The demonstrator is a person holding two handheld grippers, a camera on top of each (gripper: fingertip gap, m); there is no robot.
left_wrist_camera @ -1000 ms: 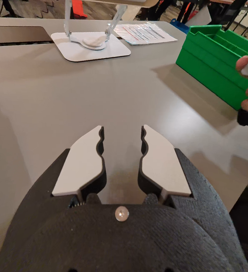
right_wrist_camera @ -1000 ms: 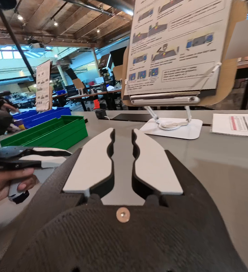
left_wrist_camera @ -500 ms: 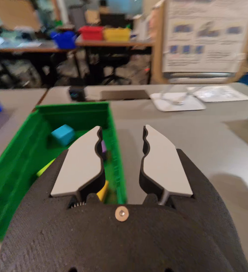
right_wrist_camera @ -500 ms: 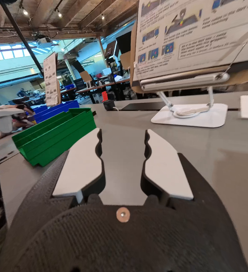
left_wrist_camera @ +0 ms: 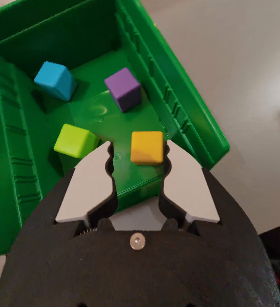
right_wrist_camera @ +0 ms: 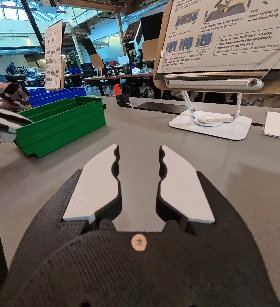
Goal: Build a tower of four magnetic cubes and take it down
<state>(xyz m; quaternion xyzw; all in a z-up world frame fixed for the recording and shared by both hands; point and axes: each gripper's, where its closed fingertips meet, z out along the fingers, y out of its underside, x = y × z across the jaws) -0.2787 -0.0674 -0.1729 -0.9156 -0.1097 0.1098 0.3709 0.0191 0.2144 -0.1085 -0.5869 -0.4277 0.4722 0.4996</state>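
My left gripper (left_wrist_camera: 138,144) is open and empty, pointing down into a green bin (left_wrist_camera: 177,93). An orange cube (left_wrist_camera: 146,147) lies between its fingertips, close to the right finger (left_wrist_camera: 185,179). A lime cube (left_wrist_camera: 75,140) lies just left of the left finger (left_wrist_camera: 86,187). A purple cube (left_wrist_camera: 122,88) and a blue cube (left_wrist_camera: 54,79) lie farther back in the bin. No cubes touch. My right gripper (right_wrist_camera: 139,148) is open and empty, low over the grey table (right_wrist_camera: 235,174). The green bin (right_wrist_camera: 61,126) and the left gripper (right_wrist_camera: 6,120) show at the left of the right wrist view.
A white stand (right_wrist_camera: 210,124) holding an instruction board (right_wrist_camera: 227,36) is at the back of the table, with a paper sheet (right_wrist_camera: 278,125) to its right. Blue bins (right_wrist_camera: 52,98) sit behind the green bin. A small black device (right_wrist_camera: 122,99) is at the table's far edge. Some 40 cm of space lies between my two pairs of fingers.
My left gripper swung left from the bare table to over the green bin and tipped down into it, fingertips now around the orange cube. My right gripper opened wider and stayed low.
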